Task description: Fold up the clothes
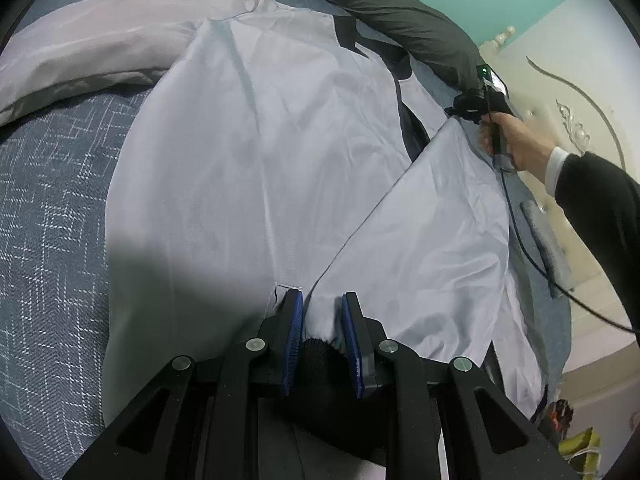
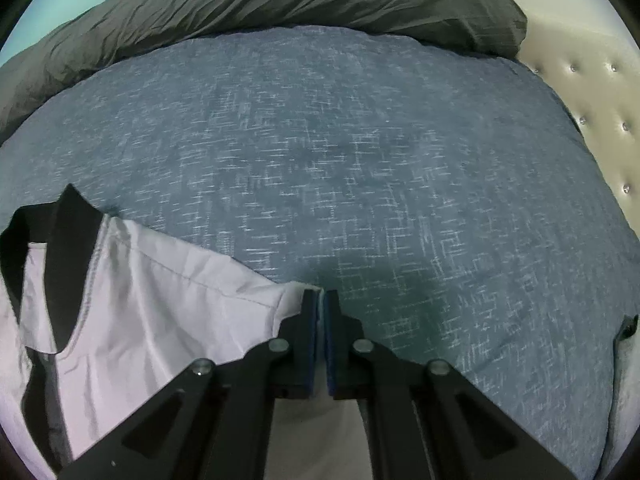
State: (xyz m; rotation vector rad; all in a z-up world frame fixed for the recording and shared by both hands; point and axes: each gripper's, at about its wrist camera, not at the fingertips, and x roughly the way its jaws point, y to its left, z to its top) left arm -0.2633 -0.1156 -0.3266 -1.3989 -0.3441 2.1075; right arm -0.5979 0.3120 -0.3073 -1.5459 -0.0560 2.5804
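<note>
No label, brand or writing reads anywhere on the pale grey jacket (image 1: 260,152), and none on the bedding either. The jacket lies spread across the blue cross-hatched bedspread (image 2: 360,160), reaching toward the bed's padded cream headboard (image 2: 600,92). The left gripper (image 1: 322,320) has its blue pads clamped on a bunched bit of the jacket with a black ribbed cuff (image 1: 320,356) between the jaws, at the near edge of the bed; the rest of the cuff vanishes under the gripper body. The right gripper (image 2: 321,304) is pinched tight on a thin corner of the pale fabric, only a sliver of white showing between the pads, close to the headboard side. From the left wrist view that right gripper (image 1: 460,110) is tiny and dark, its jaws impossible to make out, with a hand (image 1: 516,148) around its handle and a black sleeve (image 1: 600,208) cut off at the frame's edge. A dark olive duvet (image 2: 280,0) is heaped along the far edge of the bed. Black trim (image 2: 68,240) on the jacket runs out of the right wrist view. Something small and colourful at the lower right corner of the left view is too blurred to identify.
</note>
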